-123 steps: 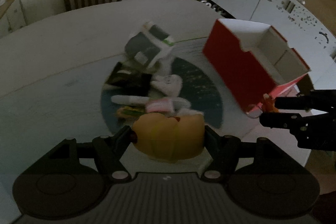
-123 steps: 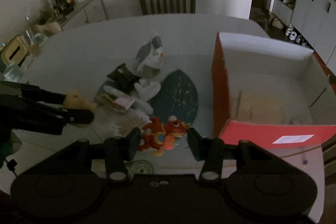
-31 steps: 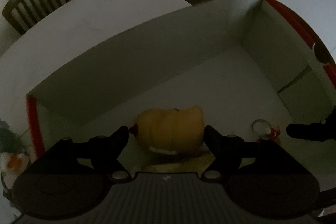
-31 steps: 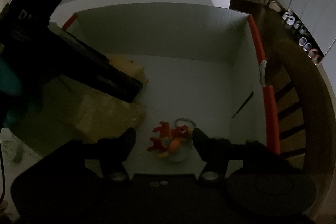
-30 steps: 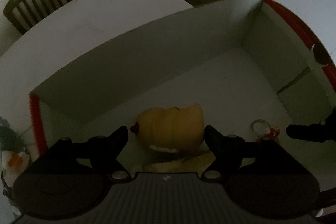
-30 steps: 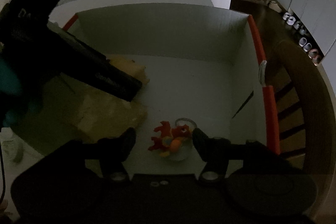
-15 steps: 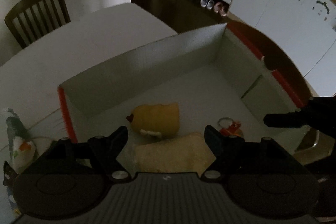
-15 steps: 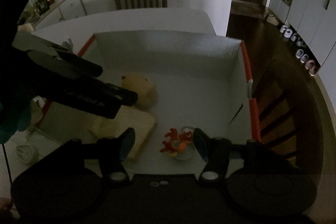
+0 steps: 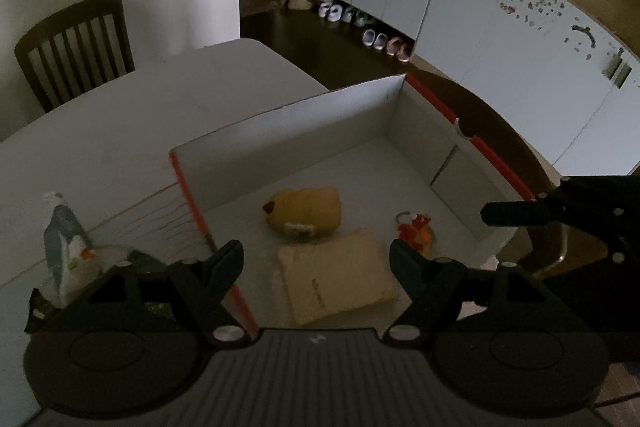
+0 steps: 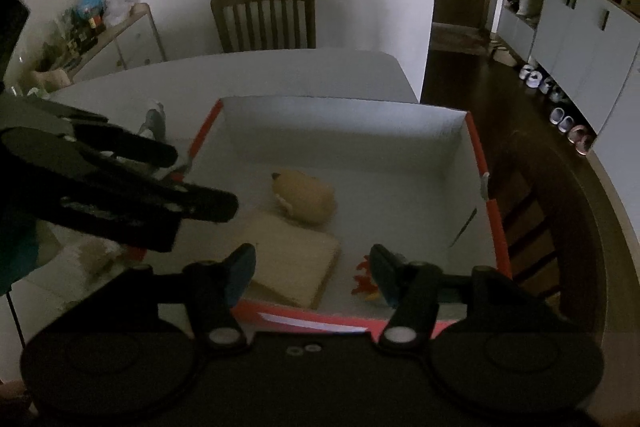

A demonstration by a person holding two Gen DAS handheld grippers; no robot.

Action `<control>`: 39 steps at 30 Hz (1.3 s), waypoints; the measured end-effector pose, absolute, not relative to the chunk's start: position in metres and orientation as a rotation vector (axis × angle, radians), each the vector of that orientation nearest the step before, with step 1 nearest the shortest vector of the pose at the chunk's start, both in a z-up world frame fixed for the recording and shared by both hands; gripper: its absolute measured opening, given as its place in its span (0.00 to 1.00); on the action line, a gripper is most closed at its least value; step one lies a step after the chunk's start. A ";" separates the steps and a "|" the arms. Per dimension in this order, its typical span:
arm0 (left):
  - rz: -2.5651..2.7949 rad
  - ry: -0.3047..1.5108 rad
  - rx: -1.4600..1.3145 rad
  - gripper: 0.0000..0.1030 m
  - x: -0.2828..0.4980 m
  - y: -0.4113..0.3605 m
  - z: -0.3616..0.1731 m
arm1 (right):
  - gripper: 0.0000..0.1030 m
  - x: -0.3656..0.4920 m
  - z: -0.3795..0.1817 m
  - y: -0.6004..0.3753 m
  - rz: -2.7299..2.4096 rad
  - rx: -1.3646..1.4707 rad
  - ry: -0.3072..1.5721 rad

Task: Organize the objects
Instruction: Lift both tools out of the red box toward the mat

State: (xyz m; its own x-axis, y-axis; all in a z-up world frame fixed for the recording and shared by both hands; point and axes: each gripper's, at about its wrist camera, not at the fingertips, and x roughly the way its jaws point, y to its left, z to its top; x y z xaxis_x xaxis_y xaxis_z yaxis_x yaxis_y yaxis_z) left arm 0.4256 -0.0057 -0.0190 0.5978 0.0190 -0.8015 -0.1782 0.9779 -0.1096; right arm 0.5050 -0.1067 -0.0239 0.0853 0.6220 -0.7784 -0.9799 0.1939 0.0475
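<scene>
**Both claws empty above the red box**

Left wrist view: the left claw (image 9: 316, 259) stands wide with nothing between its fingers, above the near left corner of the red box (image 9: 280, 131) on the white worktop (image 9: 120, 131). Inside the box lie 3 things: a yellow plush toy (image 9: 306, 211) near the middle, a beige flat pad (image 9: 336, 275) just in front of it, and a small red-orange figure with a ring (image 9: 414, 231) to the right. Left of the box, on the worktop, stands a grey-and-white soft toy (image 9: 66, 247). The right claw's finger (image 9: 516, 214) shows at the right edge.

Right wrist view: the right claw (image 10: 312, 269) is wide and empty; its jaws have just been opening further. It hangs over the box's near red wall (image 10: 320, 317). The plush (image 10: 306, 199) touches the pad's (image 10: 292, 259) far edge; the figure (image 10: 364, 281) is partly hidden behind the right finger. The left claw (image 10: 192, 179) reaches in from the left. A wooden chair (image 10: 264, 17) stands at the worktop's far side.
</scene>
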 end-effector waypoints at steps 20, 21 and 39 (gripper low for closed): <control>0.103 0.842 -0.171 0.90 0.317 0.053 0.000 | 0.79 0.422 -0.012 -0.113 1.262 -0.412 0.795; 0.104 0.838 -0.170 0.97 0.313 0.057 -0.001 | 0.80 0.417 -0.012 -0.113 1.261 -0.411 0.793; 0.157 0.847 -0.206 1.00 0.251 0.122 -0.032 | 0.82 0.329 -0.037 -0.098 1.249 -0.481 0.780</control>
